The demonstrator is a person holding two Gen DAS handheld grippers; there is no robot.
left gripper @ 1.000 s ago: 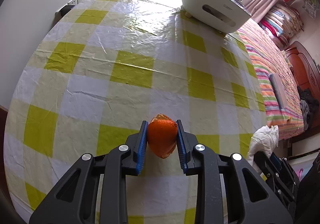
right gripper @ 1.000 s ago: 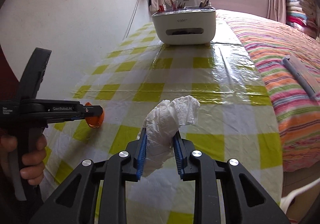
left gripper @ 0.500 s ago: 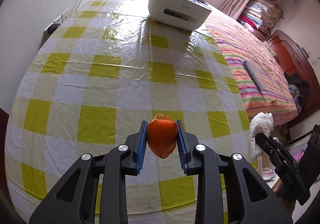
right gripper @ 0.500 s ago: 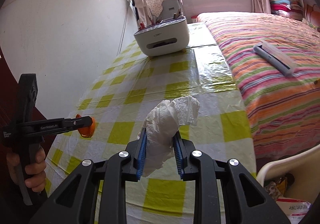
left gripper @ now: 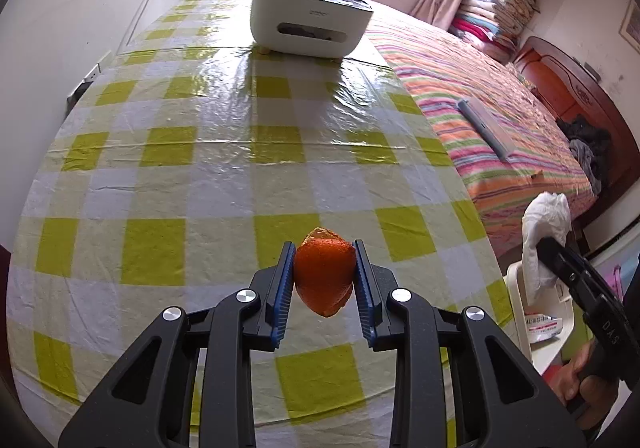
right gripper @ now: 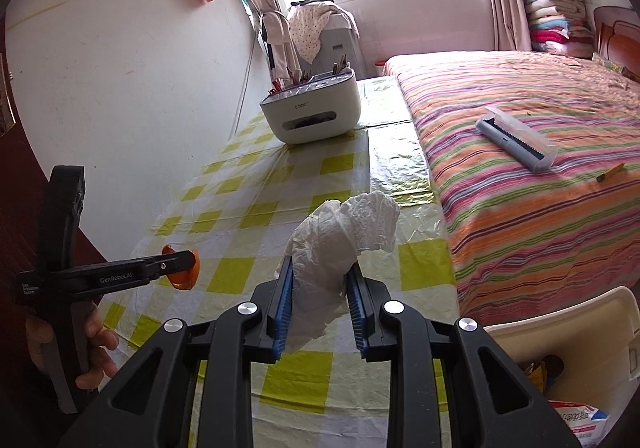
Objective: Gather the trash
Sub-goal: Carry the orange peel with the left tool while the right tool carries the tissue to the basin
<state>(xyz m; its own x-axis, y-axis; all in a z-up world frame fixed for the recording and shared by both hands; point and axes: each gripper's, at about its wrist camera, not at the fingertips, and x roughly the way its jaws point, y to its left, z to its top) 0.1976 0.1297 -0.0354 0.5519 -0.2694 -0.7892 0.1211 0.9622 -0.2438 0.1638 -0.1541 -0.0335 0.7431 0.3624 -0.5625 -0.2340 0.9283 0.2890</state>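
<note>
My left gripper [left gripper: 325,280] is shut on an orange peel [left gripper: 324,278] and holds it above the near part of the checked table [left gripper: 224,152]. It also shows in the right wrist view [right gripper: 188,266], at the left. My right gripper [right gripper: 318,300] is shut on a crumpled white tissue [right gripper: 340,244], held above the table's near right corner. The tissue also shows at the right of the left wrist view [left gripper: 544,232]. A cream waste bin [right gripper: 560,320] with some packaging inside stands low at the right, beside the table.
A white storage box [left gripper: 310,24] with utensils stands at the table's far end. A striped bed [right gripper: 520,168] runs along the right side, with a grey lint roller [right gripper: 516,138] on it. A white wall [left gripper: 80,8] borders the left.
Both grippers have lifted and pulled back toward the near edge, each keeping hold of its load. The waste bin has come into view at the lower right.
</note>
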